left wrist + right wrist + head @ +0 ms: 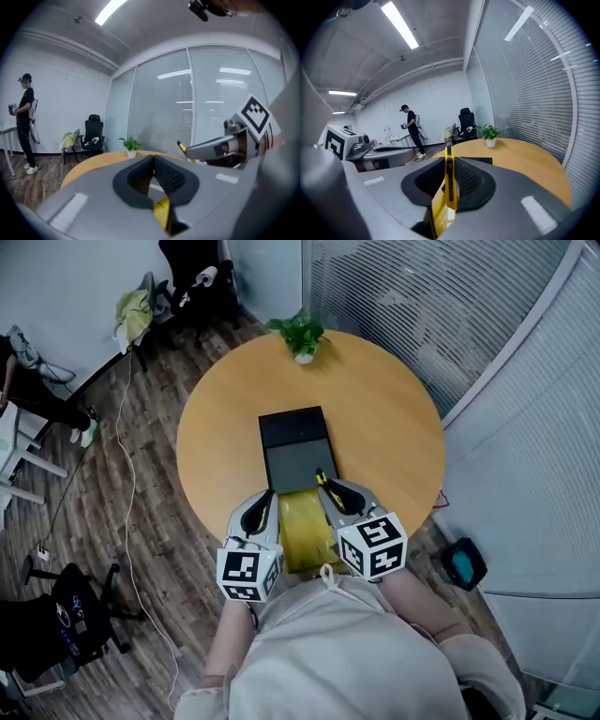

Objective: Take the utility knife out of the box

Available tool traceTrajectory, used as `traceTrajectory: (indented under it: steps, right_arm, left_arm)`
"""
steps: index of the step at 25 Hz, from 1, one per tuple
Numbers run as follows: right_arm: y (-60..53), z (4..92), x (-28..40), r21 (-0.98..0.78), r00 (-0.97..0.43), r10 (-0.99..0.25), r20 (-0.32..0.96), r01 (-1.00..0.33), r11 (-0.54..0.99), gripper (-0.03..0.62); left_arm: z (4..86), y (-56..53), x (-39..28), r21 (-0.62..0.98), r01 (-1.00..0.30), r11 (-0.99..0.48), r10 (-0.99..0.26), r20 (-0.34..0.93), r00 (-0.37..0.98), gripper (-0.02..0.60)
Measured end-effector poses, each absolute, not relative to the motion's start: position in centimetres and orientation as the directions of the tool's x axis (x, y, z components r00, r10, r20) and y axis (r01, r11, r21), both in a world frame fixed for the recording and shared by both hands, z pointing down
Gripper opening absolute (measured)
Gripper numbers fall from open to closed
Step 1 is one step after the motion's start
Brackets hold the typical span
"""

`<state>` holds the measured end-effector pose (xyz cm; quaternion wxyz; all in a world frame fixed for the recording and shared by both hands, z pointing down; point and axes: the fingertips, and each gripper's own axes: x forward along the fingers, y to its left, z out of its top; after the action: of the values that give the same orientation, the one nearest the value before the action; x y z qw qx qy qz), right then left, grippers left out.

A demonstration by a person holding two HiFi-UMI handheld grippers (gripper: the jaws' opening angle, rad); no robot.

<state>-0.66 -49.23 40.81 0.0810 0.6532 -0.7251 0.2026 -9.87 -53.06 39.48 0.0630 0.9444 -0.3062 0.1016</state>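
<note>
A yellow and black utility knife (449, 180) stands on edge between the pads of my right gripper (449, 161), which is shut on it. In the head view its tip (322, 478) pokes out past the right gripper (330, 487), above the near end of the black box (296, 463). The box lies open on the round wooden table (394, 437). A yellow pack (305, 526) hangs between the two grippers. My left gripper (266, 497) has its jaws together, and a yellow edge of that pack (162, 210) sits in the throat behind its pads (140, 176).
A small potted plant (300, 334) stands at the table's far edge. Glass walls with blinds (441, 306) run along the right. Office chairs (192, 282) and cables lie on the floor to the left, where a person (26, 122) stands.
</note>
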Motion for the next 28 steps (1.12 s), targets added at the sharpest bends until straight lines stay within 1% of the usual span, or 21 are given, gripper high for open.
traceTrajectory:
  steps: [5, 10, 28]
  right_arm:
    - [-48.6, 37.8, 0.6, -0.18, -0.101, -0.946, 0.307, -0.982, 0.047, 0.064]
    - [-48.4, 36.5, 2.0, -0.169, -0.049, -0.966, 0.253, -0.986, 0.006, 0.064]
    - [-47.7, 37.9, 1.7, -0.18, -0.057, -0.956, 0.287, -0.984, 0.005, 0.064]
  left_arm:
    - [36.1, -53.2, -9.4, 0.019, -0.588, -0.808, -0.578, 0.164, 0.799, 0.006]
    - [35.7, -53.5, -9.0, 0.047, -0.589, -0.807, -0.577, 0.153, 0.802, 0.006]
    - [35.9, -53.2, -8.7, 0.017, -0.589, -0.808, -0.578, 0.17, 0.798, 0.006]
